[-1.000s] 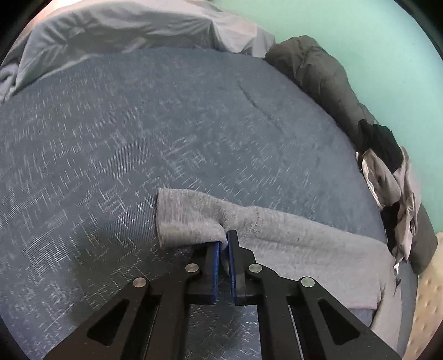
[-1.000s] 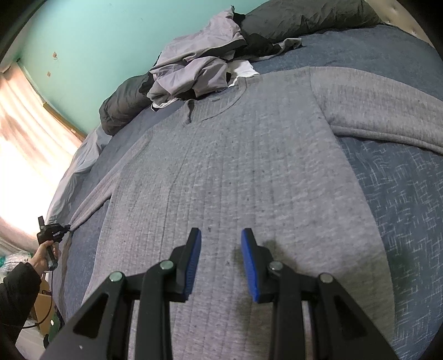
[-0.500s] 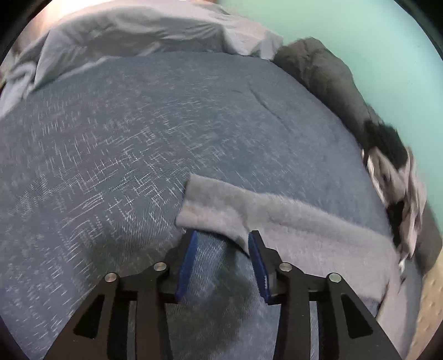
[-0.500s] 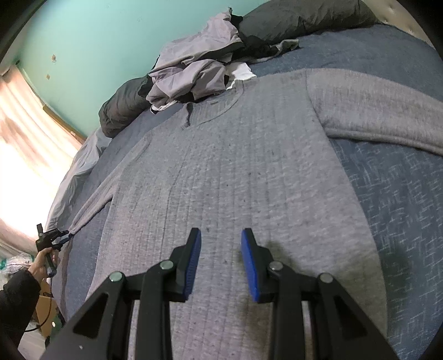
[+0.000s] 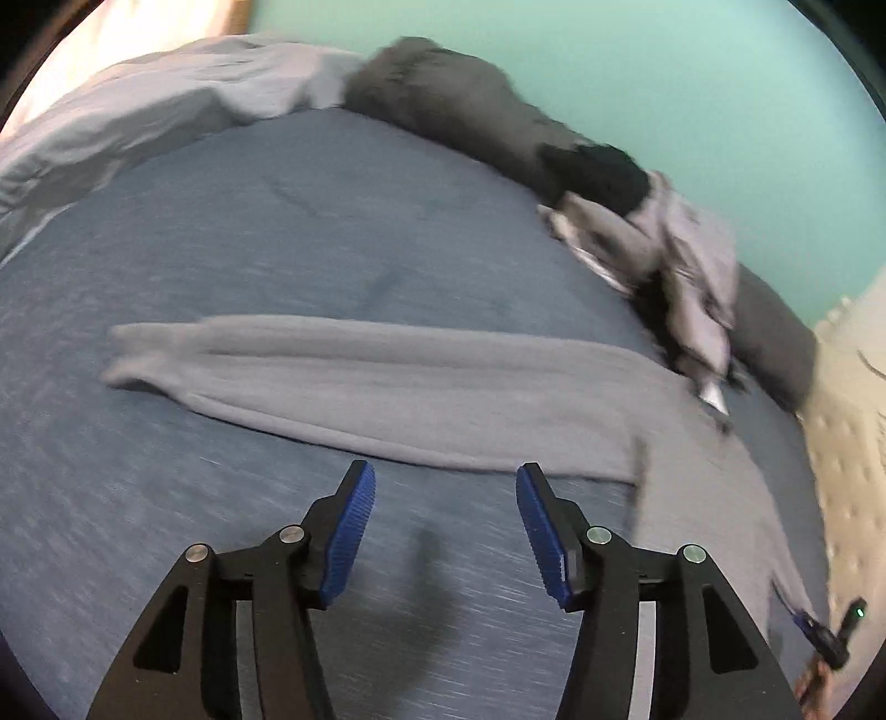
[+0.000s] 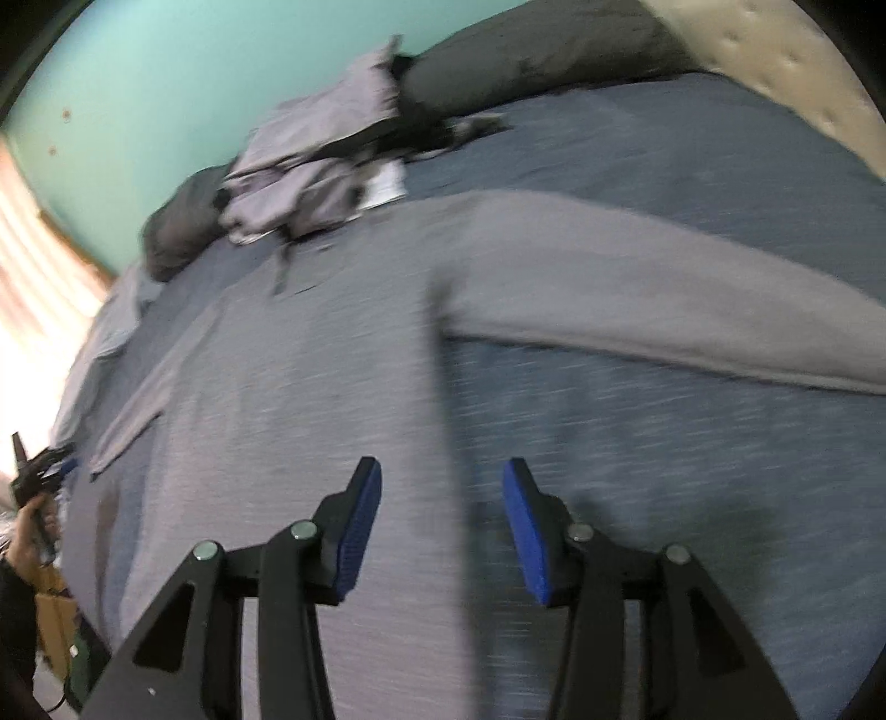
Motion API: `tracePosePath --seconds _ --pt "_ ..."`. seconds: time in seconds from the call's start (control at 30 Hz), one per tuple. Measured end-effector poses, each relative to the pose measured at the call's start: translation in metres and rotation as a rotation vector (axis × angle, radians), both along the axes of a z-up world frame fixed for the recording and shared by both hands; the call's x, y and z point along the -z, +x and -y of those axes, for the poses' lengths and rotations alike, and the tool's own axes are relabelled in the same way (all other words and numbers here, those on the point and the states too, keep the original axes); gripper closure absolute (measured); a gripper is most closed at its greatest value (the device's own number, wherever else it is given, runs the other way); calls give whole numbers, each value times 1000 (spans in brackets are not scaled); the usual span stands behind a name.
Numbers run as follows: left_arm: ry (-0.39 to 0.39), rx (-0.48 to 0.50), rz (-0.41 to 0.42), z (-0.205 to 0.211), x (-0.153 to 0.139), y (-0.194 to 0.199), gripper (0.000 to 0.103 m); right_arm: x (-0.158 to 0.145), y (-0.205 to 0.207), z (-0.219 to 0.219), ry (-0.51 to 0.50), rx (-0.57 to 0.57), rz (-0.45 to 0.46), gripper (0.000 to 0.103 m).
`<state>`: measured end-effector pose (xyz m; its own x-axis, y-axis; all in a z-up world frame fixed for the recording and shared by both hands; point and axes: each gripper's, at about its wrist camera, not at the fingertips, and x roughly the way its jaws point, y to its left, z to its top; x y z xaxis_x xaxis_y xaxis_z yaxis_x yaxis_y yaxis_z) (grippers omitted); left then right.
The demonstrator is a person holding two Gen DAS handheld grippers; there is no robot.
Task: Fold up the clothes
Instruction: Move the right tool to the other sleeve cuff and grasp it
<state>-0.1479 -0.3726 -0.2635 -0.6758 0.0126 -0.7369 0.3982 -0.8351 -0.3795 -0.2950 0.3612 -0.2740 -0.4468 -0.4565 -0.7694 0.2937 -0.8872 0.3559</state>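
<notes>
A grey knit sweater lies flat on the blue bed cover (image 5: 221, 232). In the left wrist view its long sleeve (image 5: 387, 382) stretches across the bed, just beyond my left gripper (image 5: 446, 473). That gripper's jaws are opening, with only bed cover between them. In the right wrist view the sweater's body (image 6: 310, 387) fills the left and a sleeve (image 6: 637, 277) runs off to the right. My right gripper (image 6: 441, 468) hovers over the body's side edge, its jaws opening, holding nothing. A hand holds the left gripper (image 6: 41, 471) at the far left.
A pile of pale grey clothes (image 6: 310, 166) and dark pillows (image 6: 526, 61) lie against the teal wall. A beige tufted headboard (image 6: 775, 50) bounds one end of the bed. A light grey duvet (image 5: 138, 111) is bunched at the other.
My left gripper let go of the sleeve cuff, opened, and drew back and up; the sleeve now lies stretched out. My right gripper shifted from over the body to its side edge and widened.
</notes>
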Motion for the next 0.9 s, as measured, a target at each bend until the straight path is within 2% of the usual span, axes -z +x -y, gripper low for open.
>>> tracePosePath --seconds 0.27,0.37,0.7,0.9 --pt "32 142 -36 -89 -7 -20 43 -11 -29 -148 56 244 -7 56" --pt "27 179 -24 -114 -1 -28 43 -7 -34 -193 25 343 15 56" --pt "-7 233 -3 -162 1 -47 42 9 -55 -286 -36 563 59 56" --pt "-5 253 4 -182 6 -57 42 23 -65 -308 -41 640 95 56"
